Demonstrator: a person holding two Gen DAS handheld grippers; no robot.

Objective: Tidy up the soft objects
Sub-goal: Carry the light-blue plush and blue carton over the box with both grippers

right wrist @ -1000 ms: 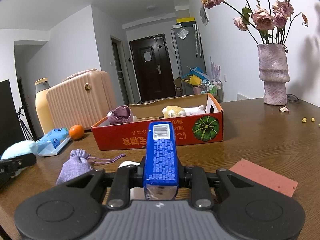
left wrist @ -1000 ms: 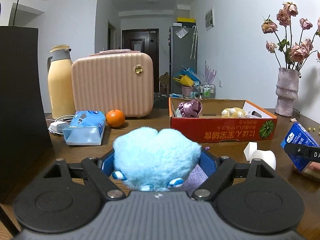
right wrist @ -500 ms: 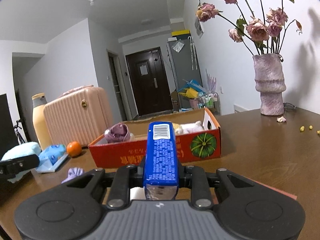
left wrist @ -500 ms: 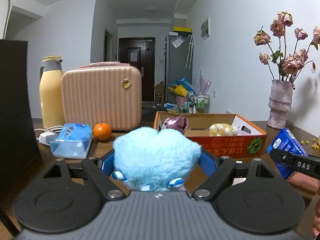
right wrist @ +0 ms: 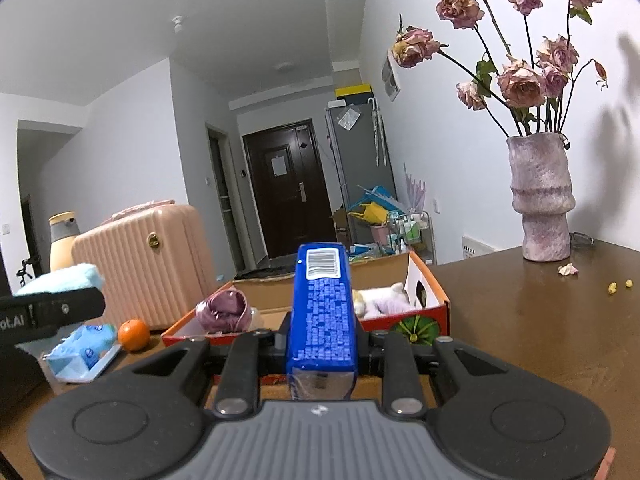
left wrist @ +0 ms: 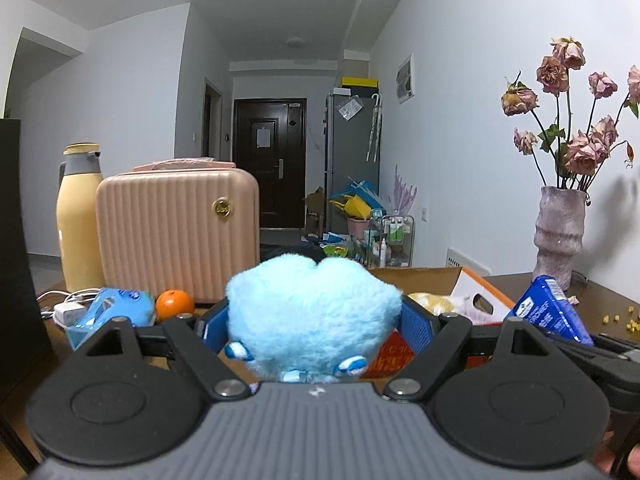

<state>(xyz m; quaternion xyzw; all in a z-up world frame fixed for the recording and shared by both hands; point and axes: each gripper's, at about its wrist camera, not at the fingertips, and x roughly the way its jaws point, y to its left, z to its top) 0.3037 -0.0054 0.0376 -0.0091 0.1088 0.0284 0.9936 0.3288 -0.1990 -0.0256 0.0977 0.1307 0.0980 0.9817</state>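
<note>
Left hand-held gripper [left wrist: 314, 322] was clamped on the blue plush toy [left wrist: 312, 312]; right hand-held gripper [right wrist: 321, 354] was squeezed tight on the blue tissue pack [right wrist: 322, 312]. Over the last second both rose off the counter [right wrist: 520, 320] and advanced toward the orange cardboard box [right wrist: 434, 302], which loomed nearer than before. Both soft items looked airborne, in transit; drop-off into the box seemed next. Box already held a purple pouch [right wrist: 224, 310] and pale plush.

**Table layout, both wrist views**

Cardboard box [right wrist: 424, 312] sits mid-table, w/ drawstring pouch [right wrist: 224, 312] in its left end, plush toy [right wrist: 384, 298] in its right. Left of box: orange [right wrist: 134, 334], then wipes pack [right wrist: 86, 350]. Suitcase [left wrist: 178, 236] behind those, thermos [left wrist: 78, 216] to its left. Vase [right wrist: 540, 200] far right.
</note>
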